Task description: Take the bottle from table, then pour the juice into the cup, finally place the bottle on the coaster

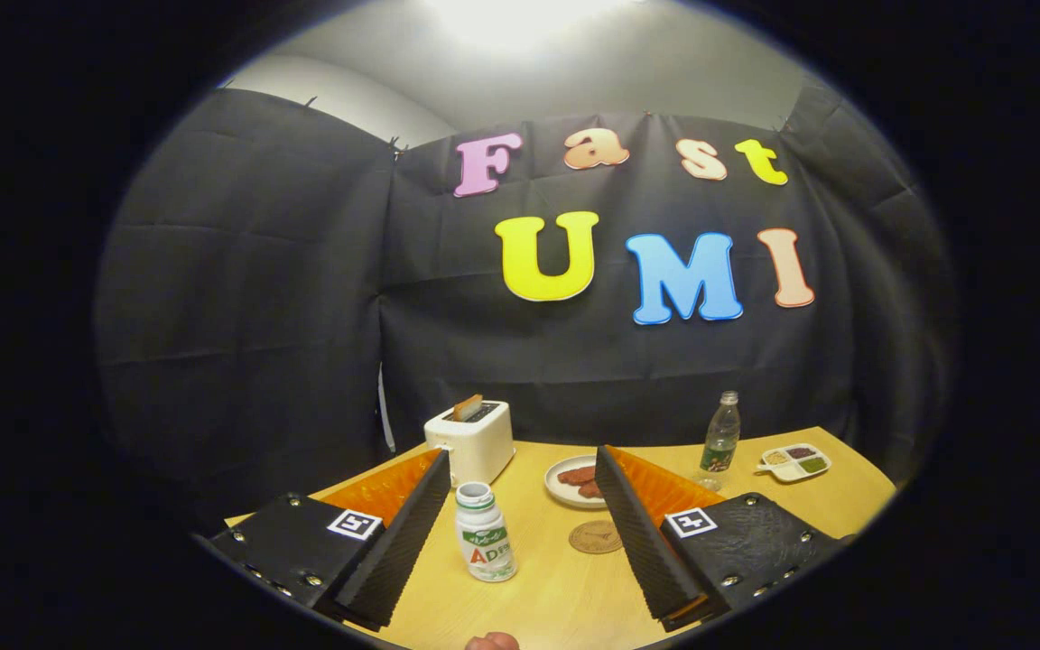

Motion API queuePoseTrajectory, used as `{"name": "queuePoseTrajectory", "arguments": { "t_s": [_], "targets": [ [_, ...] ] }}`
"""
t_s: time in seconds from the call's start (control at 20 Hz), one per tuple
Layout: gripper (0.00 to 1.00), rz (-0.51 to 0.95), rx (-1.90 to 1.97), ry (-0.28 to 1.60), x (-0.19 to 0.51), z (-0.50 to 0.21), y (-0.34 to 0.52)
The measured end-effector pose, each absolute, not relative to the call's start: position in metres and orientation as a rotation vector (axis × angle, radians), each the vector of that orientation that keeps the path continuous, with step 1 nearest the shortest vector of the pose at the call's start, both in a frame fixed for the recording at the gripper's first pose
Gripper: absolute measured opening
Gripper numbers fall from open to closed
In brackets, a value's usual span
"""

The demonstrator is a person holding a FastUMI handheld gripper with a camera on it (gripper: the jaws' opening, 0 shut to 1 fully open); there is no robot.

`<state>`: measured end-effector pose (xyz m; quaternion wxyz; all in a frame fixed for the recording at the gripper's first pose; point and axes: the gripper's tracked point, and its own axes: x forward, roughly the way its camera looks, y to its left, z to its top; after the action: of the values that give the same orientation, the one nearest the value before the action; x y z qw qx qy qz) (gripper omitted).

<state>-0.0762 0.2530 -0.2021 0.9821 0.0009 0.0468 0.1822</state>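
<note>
Looking over a wooden tabletop [565,587] walled by black cloth, you hold the claw [520,542] with its fingers wide apart. The bottle [484,533] stands upright between them, touching neither, mouth up, lidless. The coaster [596,537] lies just beside it; beyond sit a toaster [471,440], plate [565,492] and water bottle [720,435].

Smooth wood-grain table [565,596], ribbed tool fingers [642,533]
</note>
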Motion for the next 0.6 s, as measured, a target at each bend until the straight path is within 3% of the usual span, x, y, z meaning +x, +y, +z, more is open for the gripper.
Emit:
{"name": "queuePoseTrajectory", "arguments": {
  "t_s": [0.6],
  "targets": [
    [0.99,0.399,-0.024,0.222,-0.021,-0.333,0.307]
  ]
}}
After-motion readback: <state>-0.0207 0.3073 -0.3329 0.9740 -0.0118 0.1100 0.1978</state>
